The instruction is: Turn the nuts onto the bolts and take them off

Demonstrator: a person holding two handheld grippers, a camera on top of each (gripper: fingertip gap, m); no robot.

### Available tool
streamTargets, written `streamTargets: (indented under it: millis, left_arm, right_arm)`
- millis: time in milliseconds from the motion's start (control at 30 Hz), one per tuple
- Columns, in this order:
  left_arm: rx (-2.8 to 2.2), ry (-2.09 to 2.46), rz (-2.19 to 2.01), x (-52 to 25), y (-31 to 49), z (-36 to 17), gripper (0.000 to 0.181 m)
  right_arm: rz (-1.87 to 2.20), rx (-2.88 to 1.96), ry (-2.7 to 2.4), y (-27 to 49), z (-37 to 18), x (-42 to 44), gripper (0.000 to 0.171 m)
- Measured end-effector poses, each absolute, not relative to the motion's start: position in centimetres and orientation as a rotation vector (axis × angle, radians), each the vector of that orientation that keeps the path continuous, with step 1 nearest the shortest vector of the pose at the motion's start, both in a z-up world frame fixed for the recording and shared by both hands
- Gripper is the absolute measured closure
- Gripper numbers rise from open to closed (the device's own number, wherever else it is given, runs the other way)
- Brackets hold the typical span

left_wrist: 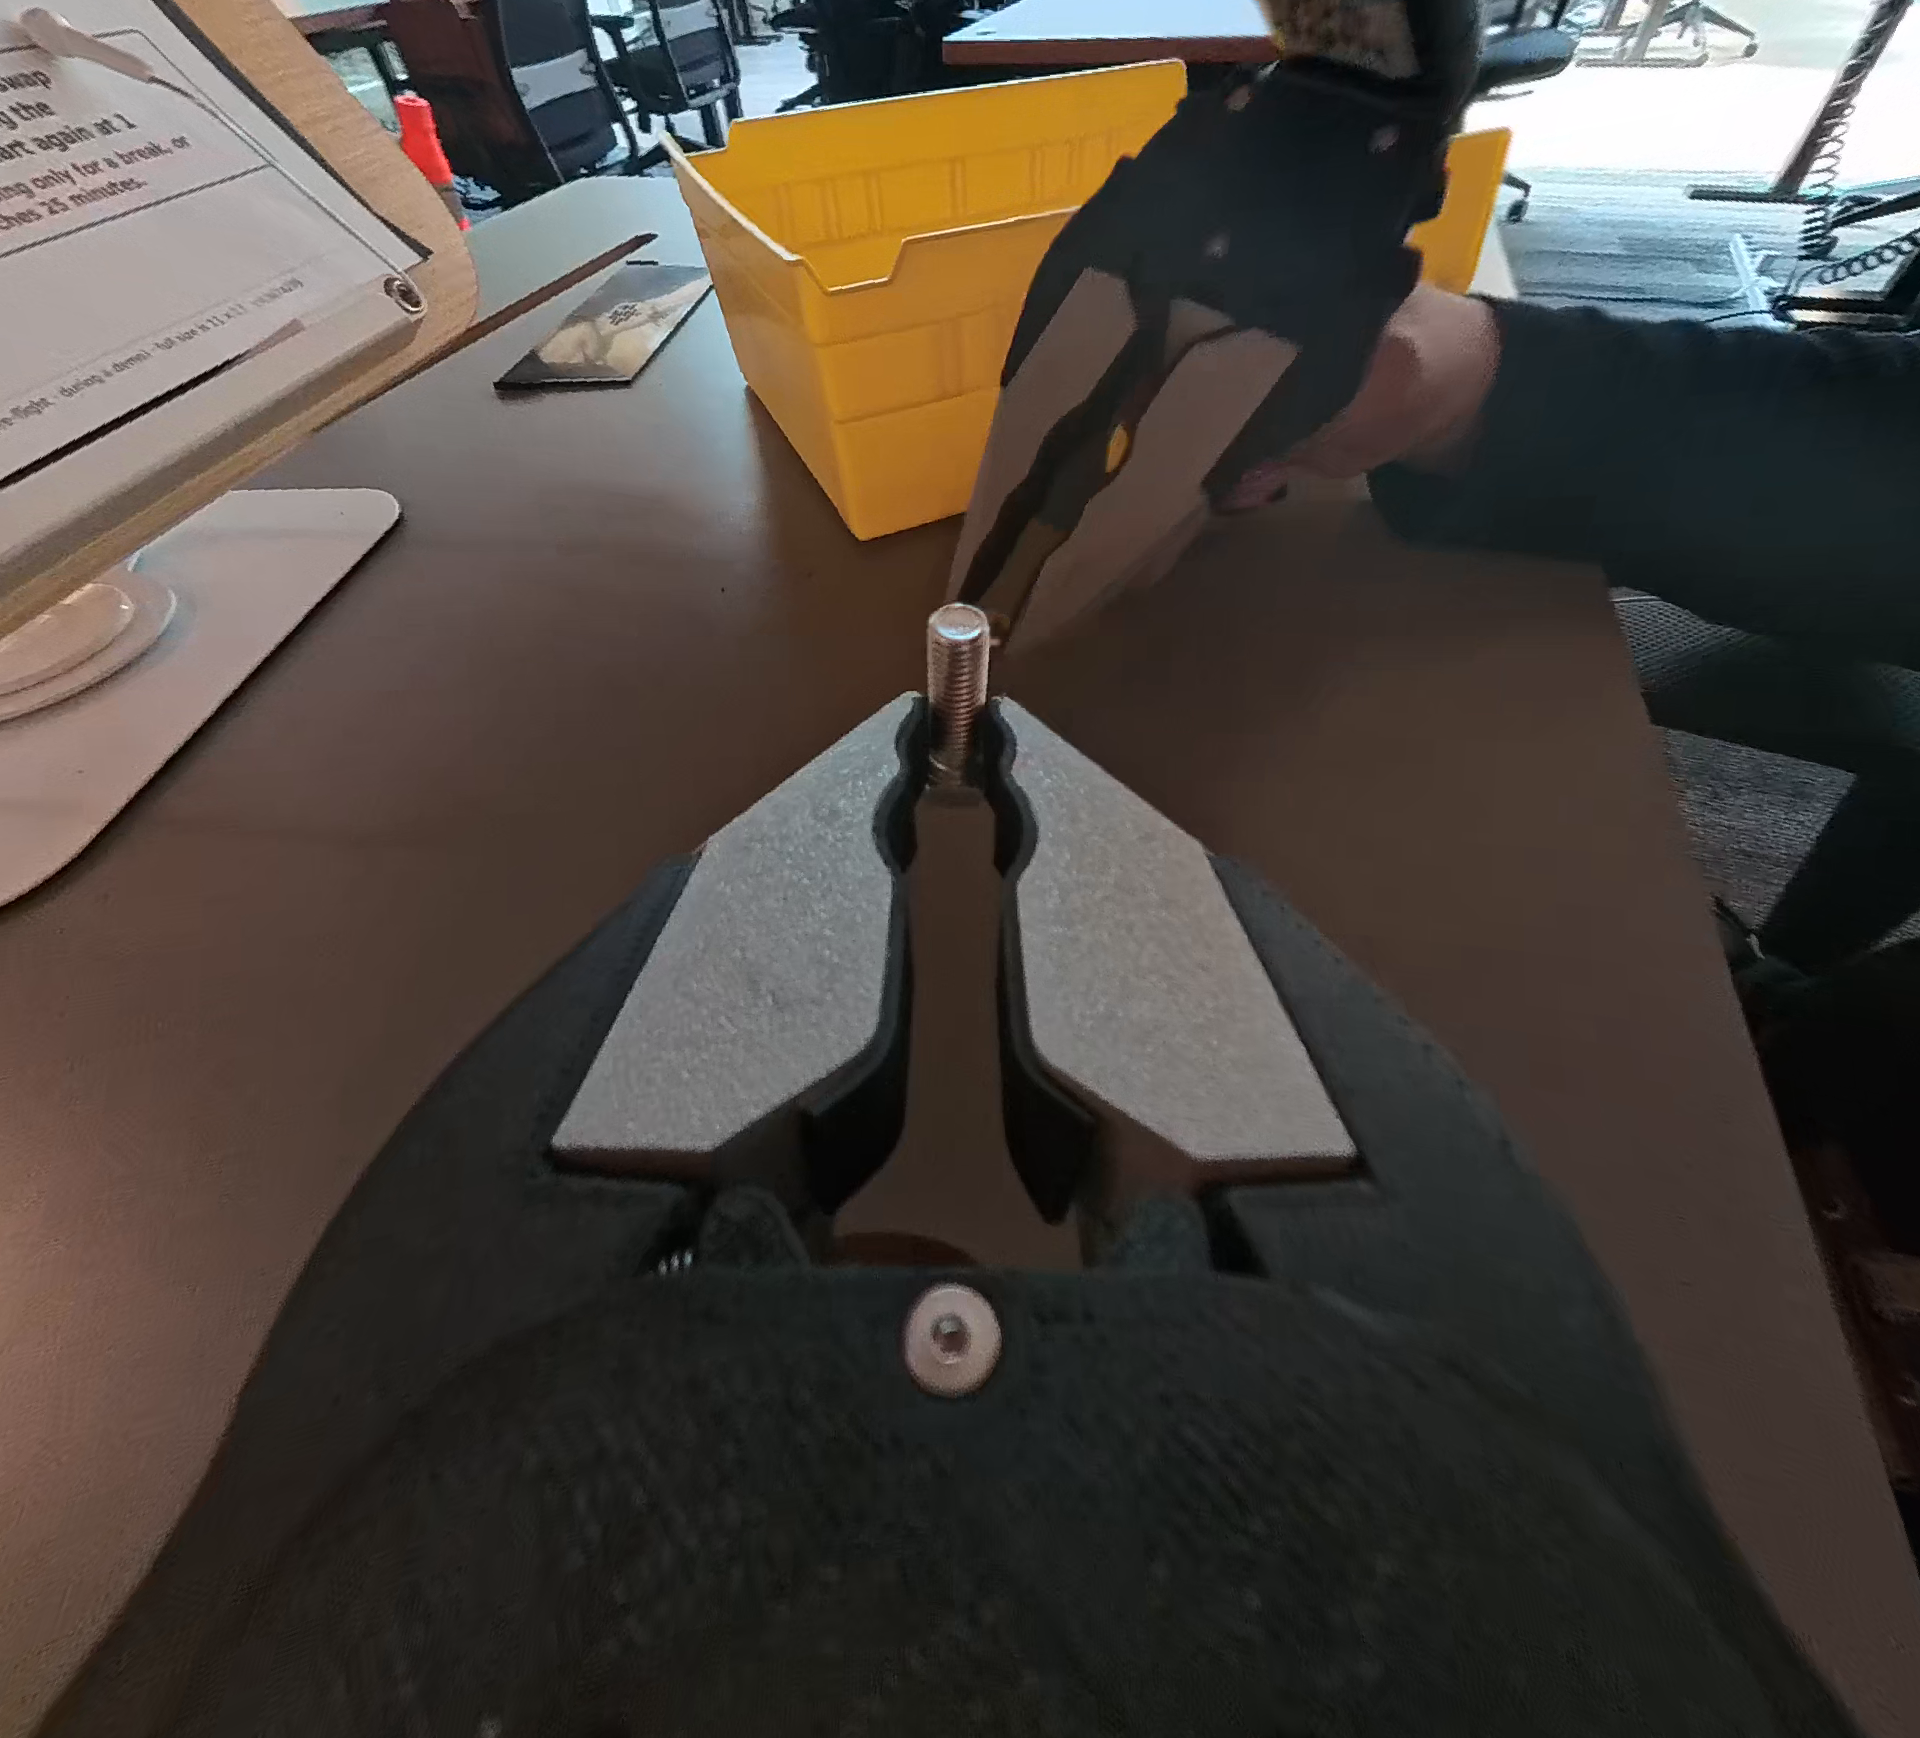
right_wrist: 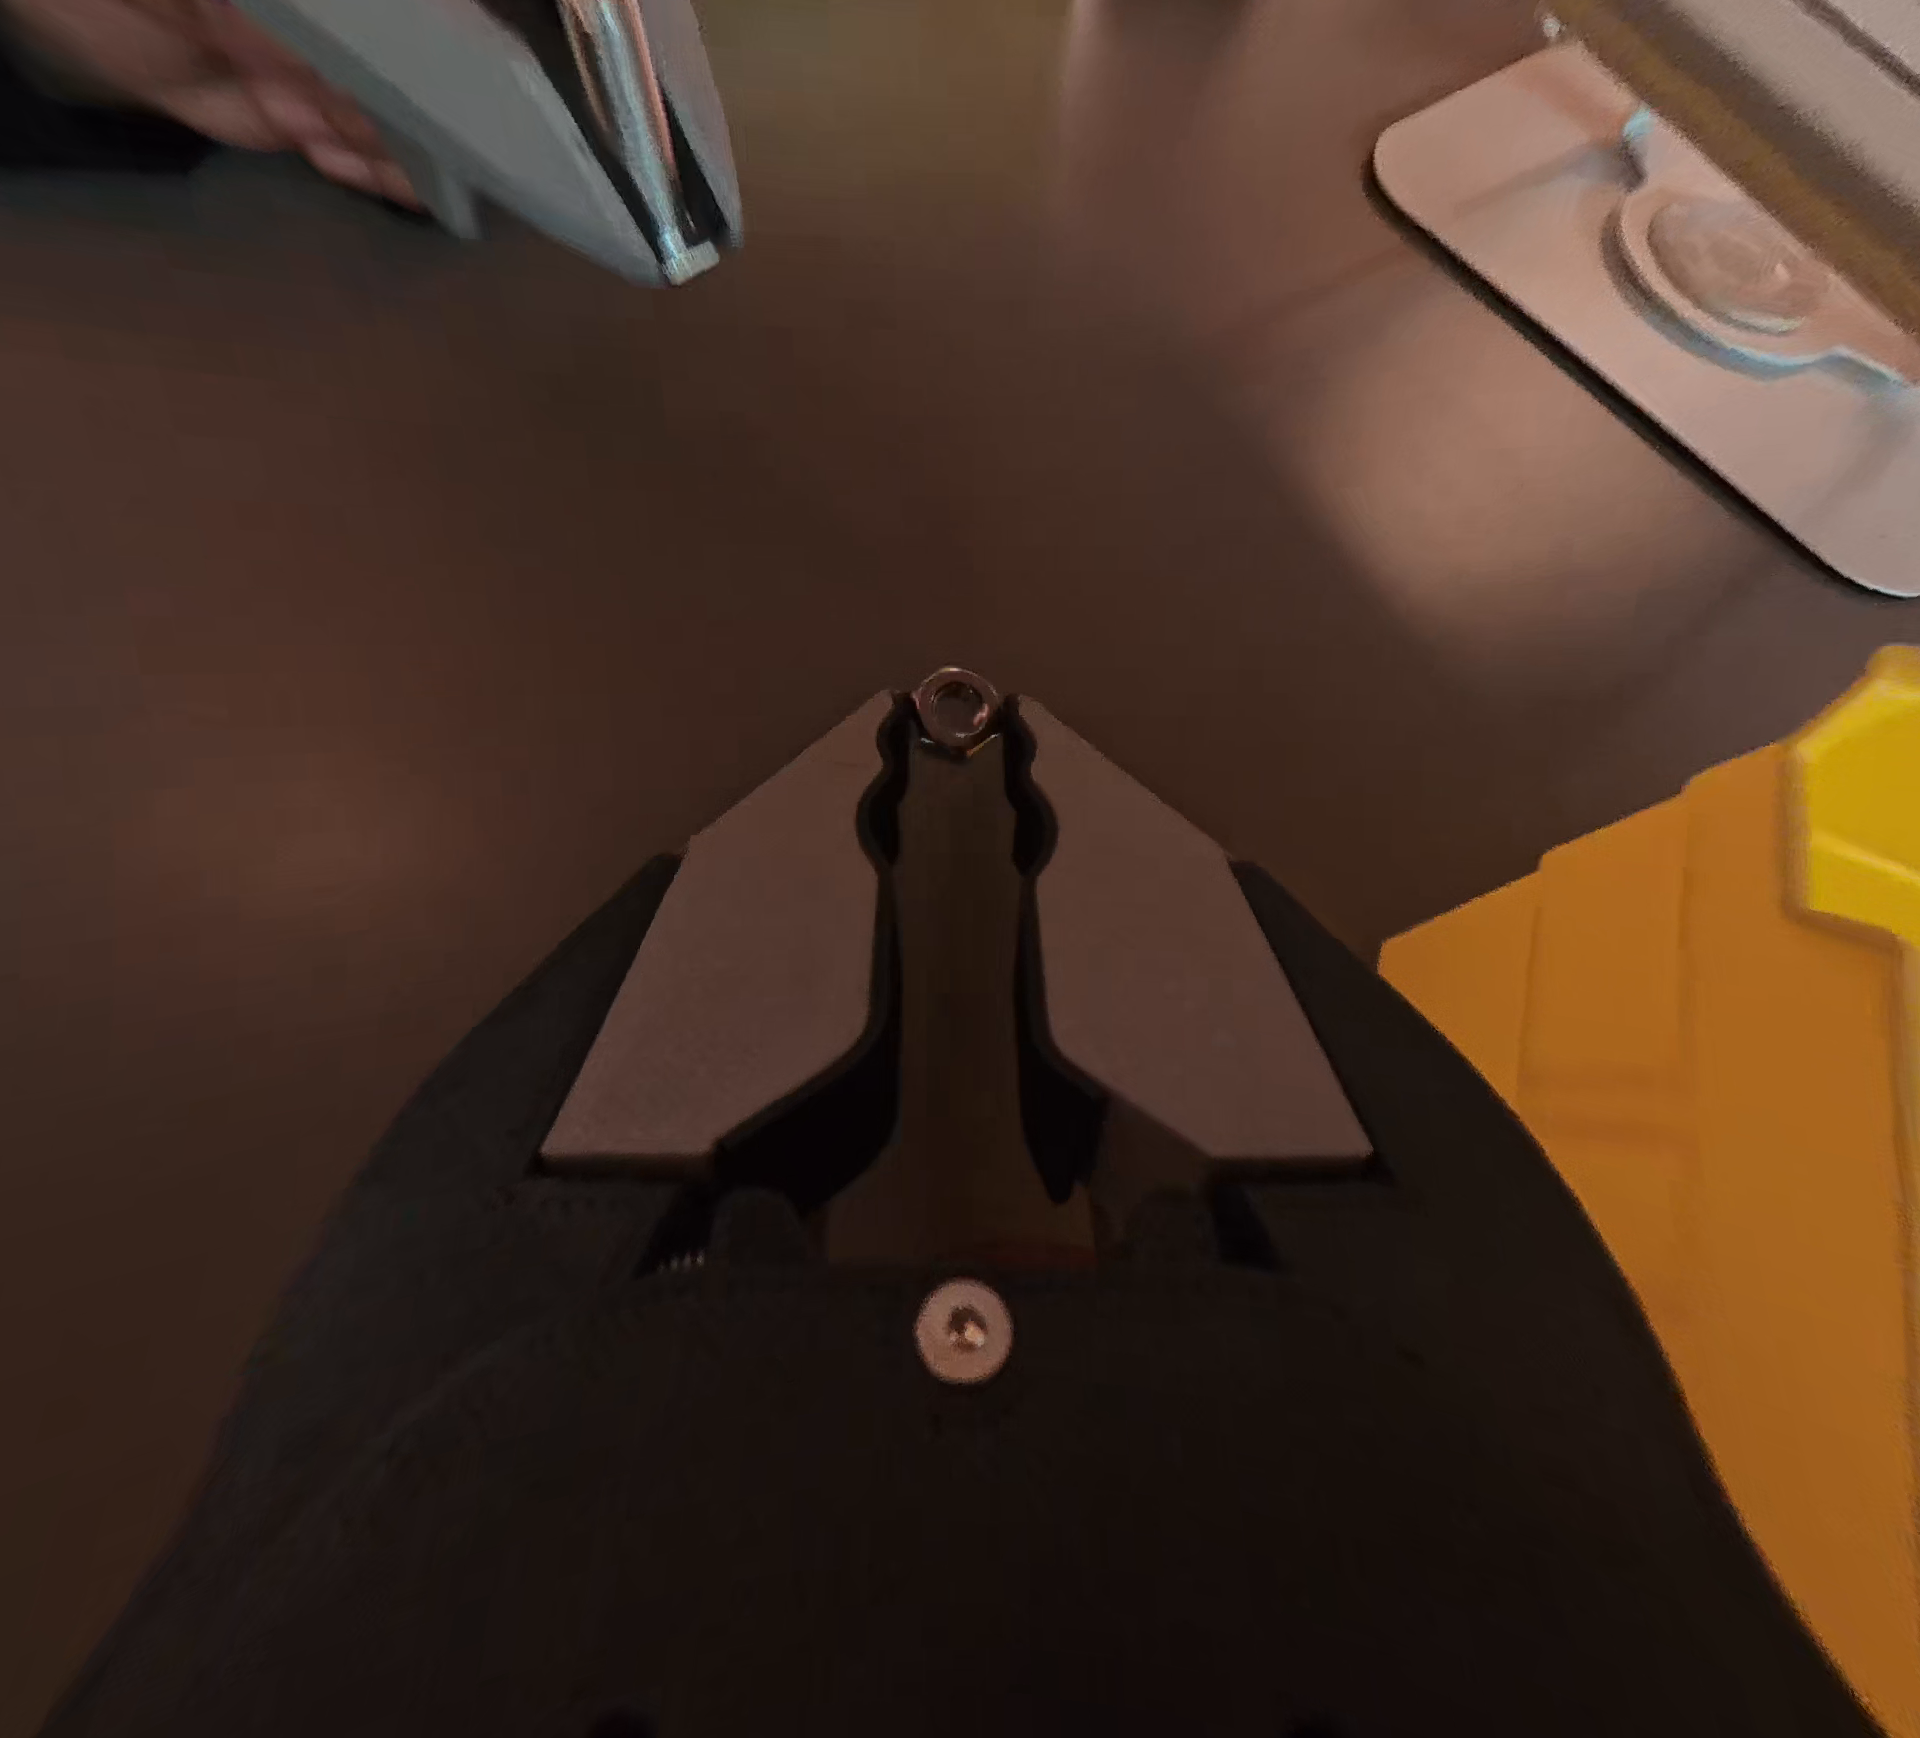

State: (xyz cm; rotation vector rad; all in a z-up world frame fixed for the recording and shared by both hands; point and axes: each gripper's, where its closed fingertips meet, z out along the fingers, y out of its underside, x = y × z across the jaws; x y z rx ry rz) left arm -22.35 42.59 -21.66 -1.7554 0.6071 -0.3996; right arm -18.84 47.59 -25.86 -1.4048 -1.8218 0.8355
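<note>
My left gripper (left_wrist: 957, 717) is shut on a silver bolt (left_wrist: 956, 680). The bolt's threaded end sticks out past the fingertips, above the dark table (left_wrist: 520, 753). My right gripper (right_wrist: 954, 714) is shut on a small silver nut (right_wrist: 951, 718), its hole facing the camera. In the left wrist view the right gripper (left_wrist: 987, 623) comes down from the upper right, and its tips sit just right of the bolt's end. In the right wrist view the left gripper (right_wrist: 681, 249) shows at the upper left with the bolt (right_wrist: 623, 99) between its fingers.
A yellow bin (left_wrist: 894, 317) stands on the table behind the grippers; it also shows in the right wrist view (right_wrist: 1662, 1117). A sign stand with a white base (left_wrist: 156, 649) is at the left. A dark card (left_wrist: 603, 327) lies near the bin. Office chairs and desks are behind. The tips of one gripper are about 8 centimetres away from the tips of the other.
</note>
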Motion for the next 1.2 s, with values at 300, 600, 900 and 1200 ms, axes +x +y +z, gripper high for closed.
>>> streamTargets:
  millis: [300, 600, 900, 1200]
  left_arm:
    - [-1.781, 0.57, -0.311, -22.5, 43.2, -21.9, 0.174]
    - [-1.826, 0.445, -0.322, -23.7, 43.9, -22.1, 0.174]
    - [-1.83, 0.432, -0.298, -24.0, 43.9, -22.0, 0.174]
    - [-1.824, 0.423, -0.295, -24.2, 43.9, -21.9, 0.174]
  right_arm:
    - [1.109, -1.358, -1.727, 44.9, -18.8, -20.8, 0.156]
    - [1.071, -1.465, -1.792, 43.2, -17.1, -23.7, 0.156]
    - [0.928, -1.495, -1.859, 42.8, -17.7, -25.0, 0.156]
    - [0.874, -1.504, -1.874, 42.7, -18.5, -25.1, 0.156]
